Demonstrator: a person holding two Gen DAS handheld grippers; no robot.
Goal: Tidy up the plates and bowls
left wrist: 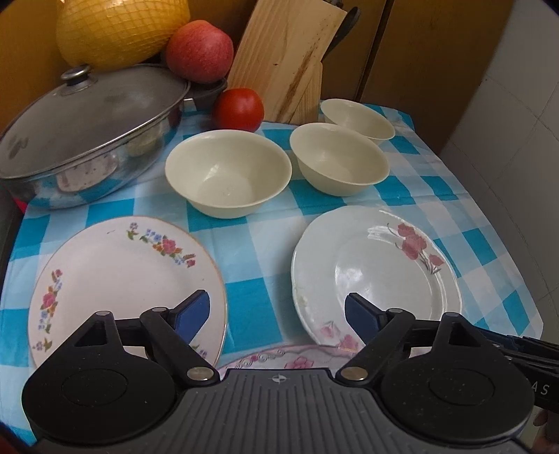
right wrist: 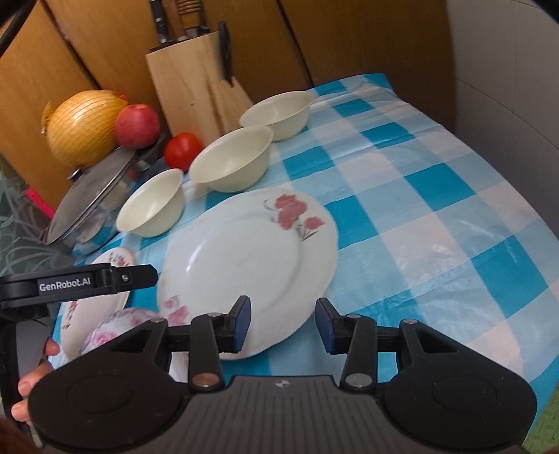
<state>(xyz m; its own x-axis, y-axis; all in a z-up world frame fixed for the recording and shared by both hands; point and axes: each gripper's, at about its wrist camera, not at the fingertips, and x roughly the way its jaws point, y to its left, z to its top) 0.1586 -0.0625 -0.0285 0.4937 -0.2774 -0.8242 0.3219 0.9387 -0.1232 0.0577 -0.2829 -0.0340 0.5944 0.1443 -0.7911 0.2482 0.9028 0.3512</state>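
Note:
Three cream bowls (left wrist: 227, 174) (left wrist: 339, 157) (left wrist: 360, 118) stand in a row at the back of the blue checked cloth. In front lie a gold-rimmed flowered plate (left wrist: 115, 279) on the left and a white plate with pink flowers (left wrist: 377, 276) on the right. A pink-patterned dish (left wrist: 279, 356) peeks out just below my left gripper (left wrist: 277, 314), which hangs wide open over the gap between the two plates. My right gripper (right wrist: 283, 323) is open above the near rim of the pink-flowered plate (right wrist: 251, 265), pads pressing on nothing.
A lidded steel pot (left wrist: 87, 132) fills the back left, with a netted yellow fruit (left wrist: 118, 31), an apple (left wrist: 199, 49) and a tomato (left wrist: 239, 108) behind it. A wooden knife block (left wrist: 290, 59) leans at the back. A hand (right wrist: 35, 380) holds the left tool's housing (right wrist: 63, 284).

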